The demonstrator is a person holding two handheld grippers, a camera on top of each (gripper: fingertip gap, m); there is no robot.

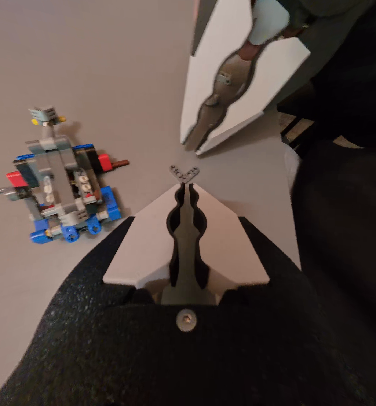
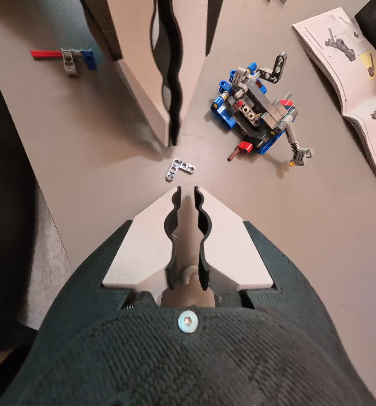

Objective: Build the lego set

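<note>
Tools over flat grey L-shaped plastic beam (image 2: 179, 169) on tan bench (image 2: 94, 123).
Left tool (image 1: 186, 184) & right tool (image 2: 186, 187) slightly apart, nothing gripped; beam just ahead of both tips, betw. them.

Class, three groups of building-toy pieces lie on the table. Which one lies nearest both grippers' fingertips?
The small grey L-shaped piece, lying flat between the two grippers' tips. The big blue and grey model and the red-axle piece lie off to the sides.

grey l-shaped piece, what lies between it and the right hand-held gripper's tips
Nothing: in the right wrist view only bare table separates the grey L-shaped piece from the open, empty right hand-held gripper.
</note>
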